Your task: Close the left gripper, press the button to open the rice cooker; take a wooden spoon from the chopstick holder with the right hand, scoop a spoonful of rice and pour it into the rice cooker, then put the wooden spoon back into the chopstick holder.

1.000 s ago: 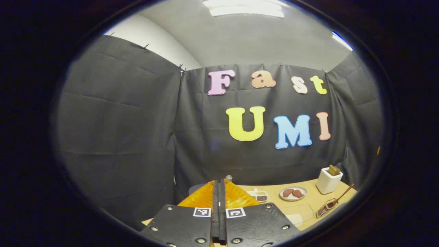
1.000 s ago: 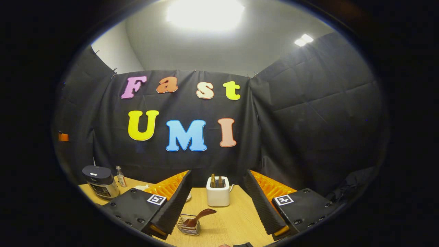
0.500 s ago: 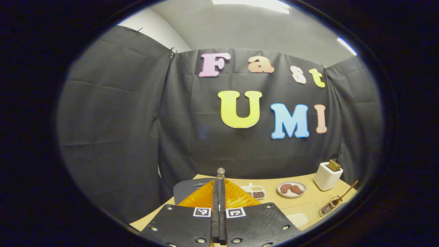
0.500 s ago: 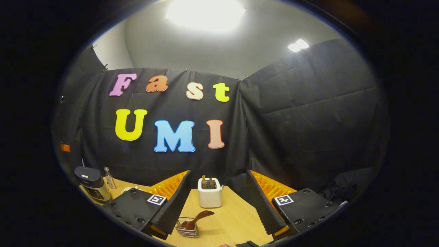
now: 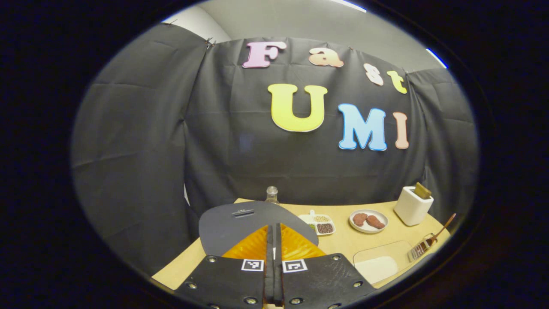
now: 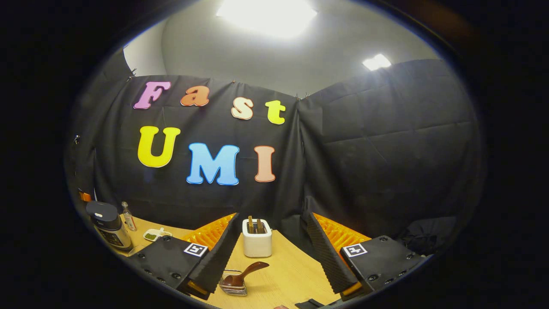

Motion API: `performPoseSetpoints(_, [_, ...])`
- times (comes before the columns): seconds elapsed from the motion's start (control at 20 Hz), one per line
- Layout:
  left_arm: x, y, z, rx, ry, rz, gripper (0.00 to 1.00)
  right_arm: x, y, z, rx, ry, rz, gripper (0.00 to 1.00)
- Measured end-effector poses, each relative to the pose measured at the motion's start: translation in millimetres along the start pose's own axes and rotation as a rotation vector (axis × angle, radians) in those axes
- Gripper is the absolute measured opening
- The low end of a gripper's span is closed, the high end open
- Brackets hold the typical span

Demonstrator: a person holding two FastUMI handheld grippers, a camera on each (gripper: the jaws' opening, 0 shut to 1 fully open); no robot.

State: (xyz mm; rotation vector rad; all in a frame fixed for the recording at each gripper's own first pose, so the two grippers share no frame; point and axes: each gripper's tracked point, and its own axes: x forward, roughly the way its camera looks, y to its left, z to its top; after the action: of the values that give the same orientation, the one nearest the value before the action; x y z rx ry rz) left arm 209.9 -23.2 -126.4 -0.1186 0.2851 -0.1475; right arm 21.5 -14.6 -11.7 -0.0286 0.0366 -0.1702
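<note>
In the left gripper view my left gripper is shut, its fingers pressed together with nothing between them, just above the dark round lid of the rice cooker. The lid is down. In the right gripper view the rice cooker stands far left. My right gripper is open and holds nothing. Between its fingers, farther off, stands a white holder with wooden pieces sticking up. A brown wooden spoon rests in a small wire basket nearer to me; the wire basket sits far right in the left gripper view.
On the wooden table are a small bottle, a divided dish of beans, a plate with brown pieces, the white holder and a clear flat tray with something pale in it. Black cloth walls close the booth.
The left gripper has tipped down toward the rice cooker, whose lid now shows large in front of it. The right gripper has shifted only slightly and stays open.
</note>
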Motion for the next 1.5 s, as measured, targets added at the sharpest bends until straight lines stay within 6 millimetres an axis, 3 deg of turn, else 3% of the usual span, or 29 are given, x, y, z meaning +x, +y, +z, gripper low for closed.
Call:
performPoseSetpoints(0.5, [22.4, -6.9, -54.7, -0.010, 0.101, -0.027, 0.01, -6.7, 4.0, 1.4, -0.043, 0.015, -0.020, 0.98])
performPoseSetpoints(0.85, [14.1, -8.7, -70.5, 0.029, 0.112, -0.015, 0.02, -11.7, 5.1, 0.0, -0.046, 0.024, -0.018, 0.98])
performPoseSetpoints(1.2, [15.6, -6.0, -71.3, -0.063, 0.116, -0.036, 0.02, -12.9, 16.9, -0.7, -0.039, 0.024, 0.014, 0.98])
performPoseSetpoints(1.35, [15.3, -5.1, -62.1, -0.039, 0.102, -0.026, 0.02, -14.6, 14.1, 7.3, -0.045, 0.002, 0.013, 0.98])
performPoseSetpoints(1.5, [13.2, -1.6, -37.3, -0.038, 0.061, -0.015, 0.00, -16.3, 7.5, 10.2, -0.045, -0.007, 0.005, 0.98])
